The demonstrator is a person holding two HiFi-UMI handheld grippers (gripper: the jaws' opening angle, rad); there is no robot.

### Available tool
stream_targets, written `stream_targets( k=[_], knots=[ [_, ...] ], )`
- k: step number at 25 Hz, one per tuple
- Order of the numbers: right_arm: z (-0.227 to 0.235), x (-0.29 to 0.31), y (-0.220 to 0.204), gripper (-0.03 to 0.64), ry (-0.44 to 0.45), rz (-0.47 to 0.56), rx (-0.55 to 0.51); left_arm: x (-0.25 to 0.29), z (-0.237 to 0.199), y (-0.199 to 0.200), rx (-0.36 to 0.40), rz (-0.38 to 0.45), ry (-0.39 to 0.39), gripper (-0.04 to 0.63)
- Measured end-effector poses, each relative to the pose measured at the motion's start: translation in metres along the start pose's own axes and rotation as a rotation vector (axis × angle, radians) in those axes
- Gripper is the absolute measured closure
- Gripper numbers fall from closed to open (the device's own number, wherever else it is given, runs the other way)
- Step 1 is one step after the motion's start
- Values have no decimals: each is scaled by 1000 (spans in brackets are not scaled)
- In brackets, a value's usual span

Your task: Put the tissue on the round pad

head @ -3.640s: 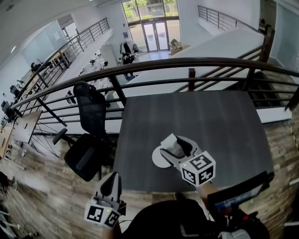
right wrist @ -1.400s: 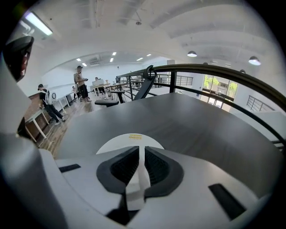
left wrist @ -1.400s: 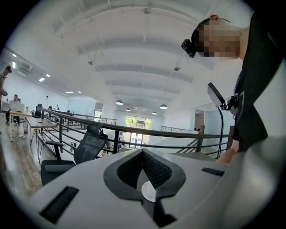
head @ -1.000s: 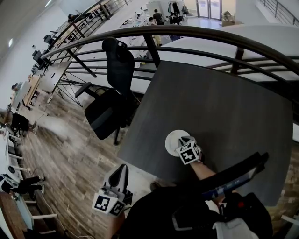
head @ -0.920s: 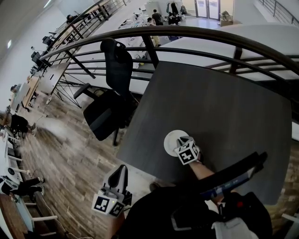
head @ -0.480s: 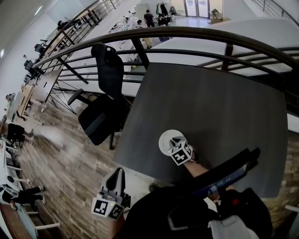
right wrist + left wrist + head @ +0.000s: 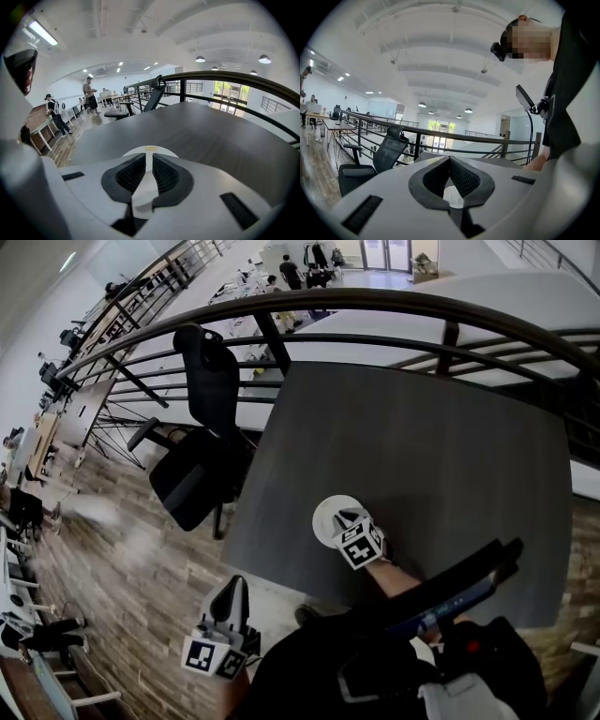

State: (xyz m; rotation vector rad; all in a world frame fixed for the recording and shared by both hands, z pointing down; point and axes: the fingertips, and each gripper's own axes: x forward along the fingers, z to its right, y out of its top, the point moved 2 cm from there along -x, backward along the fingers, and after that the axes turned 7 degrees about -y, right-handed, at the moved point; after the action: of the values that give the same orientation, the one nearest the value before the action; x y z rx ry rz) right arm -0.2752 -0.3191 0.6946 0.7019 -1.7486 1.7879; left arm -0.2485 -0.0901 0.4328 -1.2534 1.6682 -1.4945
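Observation:
The white round pad (image 7: pixel 328 514) lies near the front edge of the dark table (image 7: pixel 422 446). My right gripper (image 7: pixel 345 519) hangs over the pad's near rim. In the right gripper view its jaws (image 7: pixel 149 157) are shut on a white tissue (image 7: pixel 144 187), a thin sheet pinched between the black pads, with the round pad (image 7: pixel 150 151) just beyond the tips. My left gripper (image 7: pixel 232 592) is held low, off the table's front left, over the wooden floor. Its fingertips (image 7: pixel 450 158) meet with nothing between them.
A black office chair (image 7: pixel 202 427) stands by the table's left side. A dark metal railing (image 7: pixel 375 306) curves behind the table. A tablet on a strap (image 7: pixel 450 601) hangs at the person's chest, close to the right arm.
Since the oldest frame the right gripper has come down with the tissue to the pad. Over the last second it stays at the pad; only the head view shifts. The left gripper keeps its place.

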Motion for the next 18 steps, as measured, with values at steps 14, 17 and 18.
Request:
stream_targets(
  k=[14,17,18],
  knots=[
    [-10,-44,50,578,-79,198,145,20,-35,-9,9,42,-204,592],
    [-11,-69,59,578,-116,249,179,21,-39,-10,-1,28,-235,592],
    [-11,-77,63,578,-132,267,191,22,-40,-6,-10,47,-254,592]
  ],
)
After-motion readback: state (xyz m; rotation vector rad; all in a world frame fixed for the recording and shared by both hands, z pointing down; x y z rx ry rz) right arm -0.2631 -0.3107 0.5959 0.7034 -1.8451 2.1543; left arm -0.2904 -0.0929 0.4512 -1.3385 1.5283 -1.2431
